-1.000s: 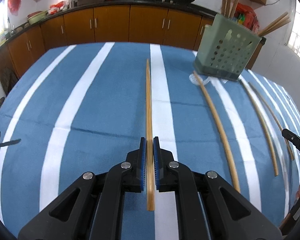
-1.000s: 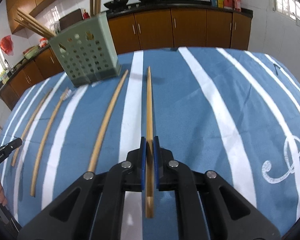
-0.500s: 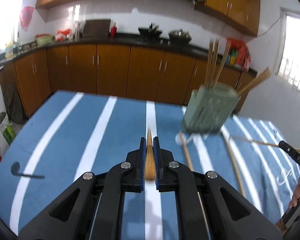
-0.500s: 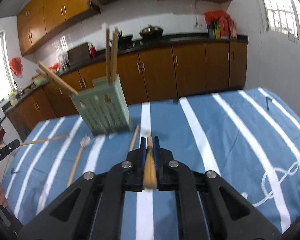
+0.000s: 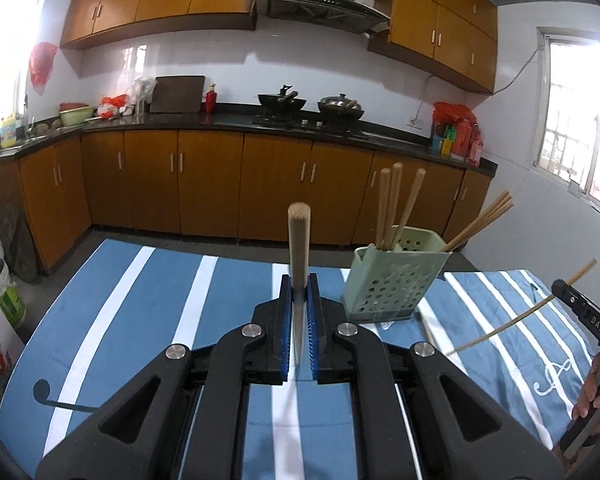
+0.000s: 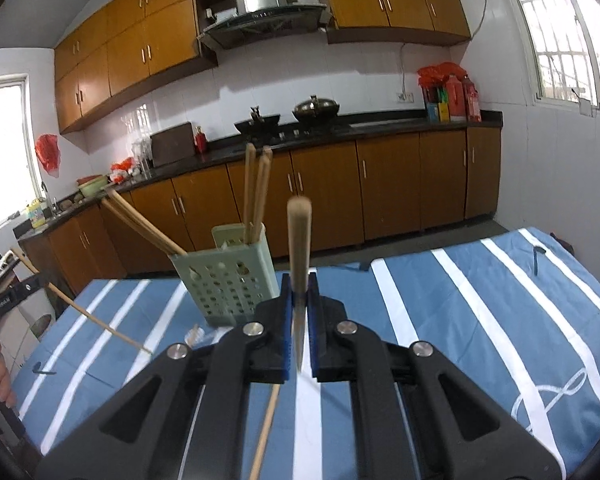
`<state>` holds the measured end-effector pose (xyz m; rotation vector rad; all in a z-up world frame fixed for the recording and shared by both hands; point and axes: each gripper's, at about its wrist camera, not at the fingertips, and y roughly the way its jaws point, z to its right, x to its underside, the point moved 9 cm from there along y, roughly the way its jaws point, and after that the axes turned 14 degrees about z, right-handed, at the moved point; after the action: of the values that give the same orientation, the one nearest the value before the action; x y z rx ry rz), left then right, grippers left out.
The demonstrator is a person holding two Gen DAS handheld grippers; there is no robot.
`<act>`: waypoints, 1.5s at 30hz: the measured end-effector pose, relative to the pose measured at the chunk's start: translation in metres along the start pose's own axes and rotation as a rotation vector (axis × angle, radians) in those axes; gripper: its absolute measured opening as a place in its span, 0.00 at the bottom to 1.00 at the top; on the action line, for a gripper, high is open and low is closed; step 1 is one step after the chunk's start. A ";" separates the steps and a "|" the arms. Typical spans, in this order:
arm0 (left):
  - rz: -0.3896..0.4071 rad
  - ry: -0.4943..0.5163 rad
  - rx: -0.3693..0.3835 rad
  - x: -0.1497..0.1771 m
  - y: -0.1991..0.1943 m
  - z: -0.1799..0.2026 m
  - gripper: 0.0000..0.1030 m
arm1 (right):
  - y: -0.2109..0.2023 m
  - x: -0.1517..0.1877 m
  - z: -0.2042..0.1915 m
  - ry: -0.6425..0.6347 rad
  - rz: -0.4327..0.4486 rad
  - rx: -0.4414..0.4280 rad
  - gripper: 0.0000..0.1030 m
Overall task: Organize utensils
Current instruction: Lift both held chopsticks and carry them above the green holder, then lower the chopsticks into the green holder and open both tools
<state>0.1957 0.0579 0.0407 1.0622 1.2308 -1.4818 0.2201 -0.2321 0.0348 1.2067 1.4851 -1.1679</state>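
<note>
My left gripper [image 5: 299, 300] is shut on a wooden chopstick [image 5: 299, 240] and holds it lifted, pointing forward above the table. My right gripper [image 6: 299, 300] is shut on another wooden chopstick [image 6: 299, 240], also lifted. The pale green perforated holder [image 5: 392, 276] stands on the striped cloth with several chopsticks in it; it also shows in the right wrist view [image 6: 228, 276]. The right gripper with its chopstick [image 5: 512, 322] shows at the right edge of the left wrist view. The left gripper's chopstick [image 6: 96, 320] shows at the left of the right wrist view.
A blue and white striped tablecloth [image 5: 140, 320] covers the table. One chopstick [image 6: 266, 428] lies on the cloth near the holder, also seen in the left wrist view [image 5: 426, 322]. Brown kitchen cabinets [image 5: 220, 192] and a counter stand beyond the table's far edge.
Both grippers have lifted their chopsticks off the cloth and tilted up, so the views now face the kitchen wall. Both stay shut.
</note>
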 end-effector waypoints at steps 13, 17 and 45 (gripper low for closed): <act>0.160 -0.037 0.160 -0.079 0.003 0.070 0.07 | -0.011 -0.109 -0.051 0.035 0.253 -0.146 0.08; 0.235 -0.044 0.165 -0.111 0.018 0.091 0.07 | 0.004 -0.134 -0.061 0.032 0.323 -0.147 0.08; 0.217 -0.063 0.119 -0.084 0.079 0.085 0.37 | 0.101 -0.092 -0.072 -0.001 0.187 -0.103 0.20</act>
<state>0.2851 -0.0237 0.1172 1.1795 0.9601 -1.4223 0.3292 -0.1681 0.1232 1.2446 1.3819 -0.9561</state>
